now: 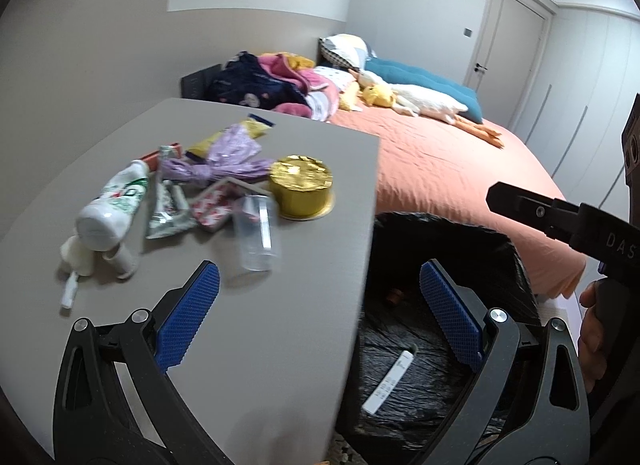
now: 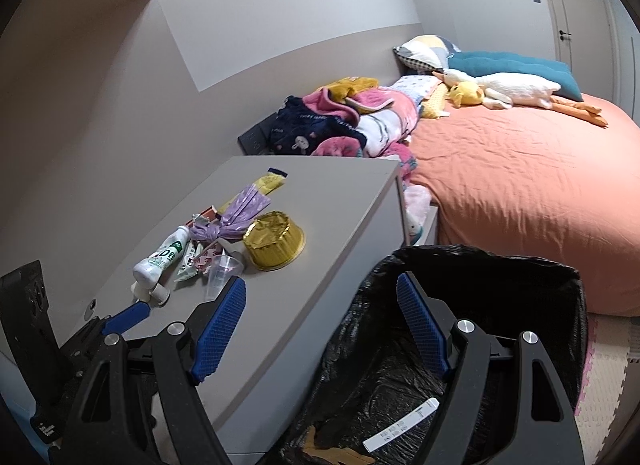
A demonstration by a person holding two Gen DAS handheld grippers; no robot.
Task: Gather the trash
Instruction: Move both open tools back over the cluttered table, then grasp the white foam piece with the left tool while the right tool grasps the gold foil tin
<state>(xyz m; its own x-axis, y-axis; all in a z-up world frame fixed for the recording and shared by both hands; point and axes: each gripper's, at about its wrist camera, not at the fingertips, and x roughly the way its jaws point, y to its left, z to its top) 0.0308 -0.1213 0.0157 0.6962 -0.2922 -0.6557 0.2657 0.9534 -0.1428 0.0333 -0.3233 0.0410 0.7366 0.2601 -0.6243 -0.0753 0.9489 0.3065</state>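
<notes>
bed (image 2: pixel 520 193): far right, orange cover; pile of clothes, pillows and a plush goose at its far end.
table (image 1: pixel 260 345): grey top, left of the bed, near its head end. All loose trash sits at its far left part.
bin (image 2: pixel 500 265): black liner, on the floor just right of the table, between table and bed. Inside: white test strip (image 2: pixel 400 427), printed marks too small to read, plus brown scraps at the near left.
left gripper (image 1: pixel 320 305): spread wide, nothing between the blue pads. Left finger over the table, right finger over the bin mouth.
right gripper (image 2: pixel 320 329): also spread wide, holding nothing. Left finger over the table's near edge, right finger over the bin. Seen from the left wrist its body reads "DAS", rest cut off.
gold tub (image 1: pixel 301 189): round, foil top, right-most of the trash, near the table's right edge.
white bottle (image 1: pixel 114 205): lying down, green print with a big "D", rest unreadable. Left-most item.
purple wrapper (image 1: pixel 228 157): crumpled, far side of the cluster, touching the tub; a yellow packet lies behind it.
clear cup (image 1: pixel 258 233): on its side, nearest the left gripper, just beside the tub.
sachets (image 1: pixel 168 209): between bottle and cup, red/green print, text blurred.
small white pieces (image 1: pixel 96 261): near end of the bottle, on the table.
</notes>
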